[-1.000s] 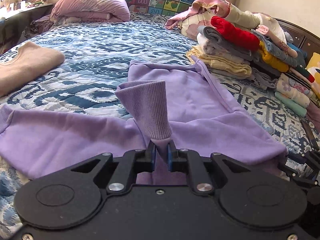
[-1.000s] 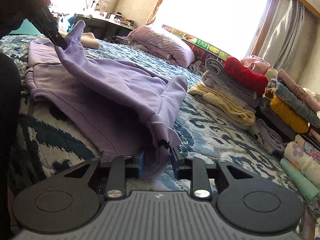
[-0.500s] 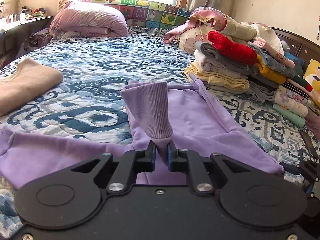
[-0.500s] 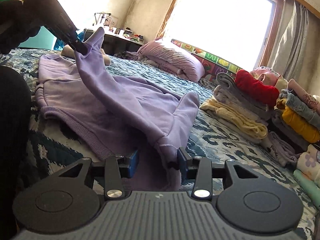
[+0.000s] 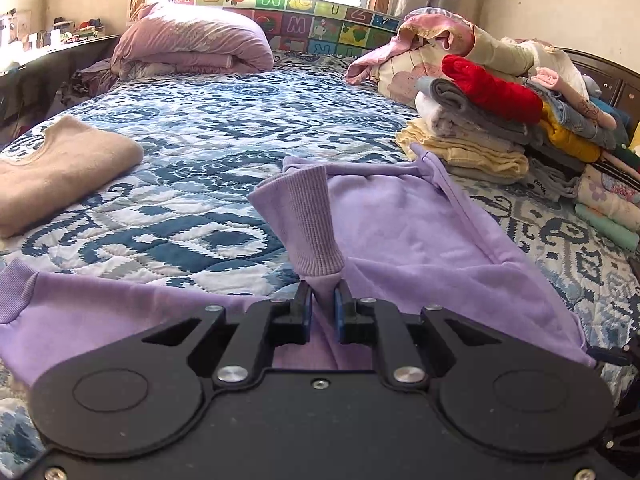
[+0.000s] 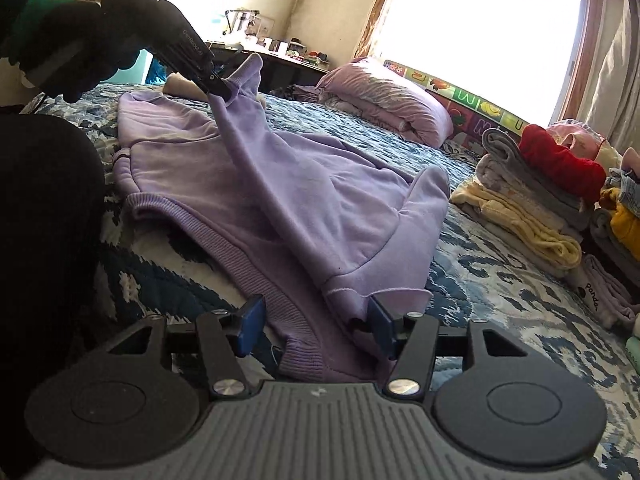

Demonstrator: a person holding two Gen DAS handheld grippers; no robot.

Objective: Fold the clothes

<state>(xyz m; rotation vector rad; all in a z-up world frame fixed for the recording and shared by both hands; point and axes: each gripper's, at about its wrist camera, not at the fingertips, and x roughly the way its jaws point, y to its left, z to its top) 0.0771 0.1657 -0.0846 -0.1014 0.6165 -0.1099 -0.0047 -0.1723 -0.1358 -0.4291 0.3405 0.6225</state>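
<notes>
Beside stacked clothes (image 5: 500, 128), left gripper (image 5: 322, 308) pinches hoodie cuff (image 5: 300, 216); right gripper (image 6: 316, 326) gapes.

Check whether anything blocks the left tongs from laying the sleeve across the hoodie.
Nothing visible does. The left tongs pinch the sleeve above the hoodie, whose body lies bare. The beige sweater and clothes stack sit well aside.
</notes>
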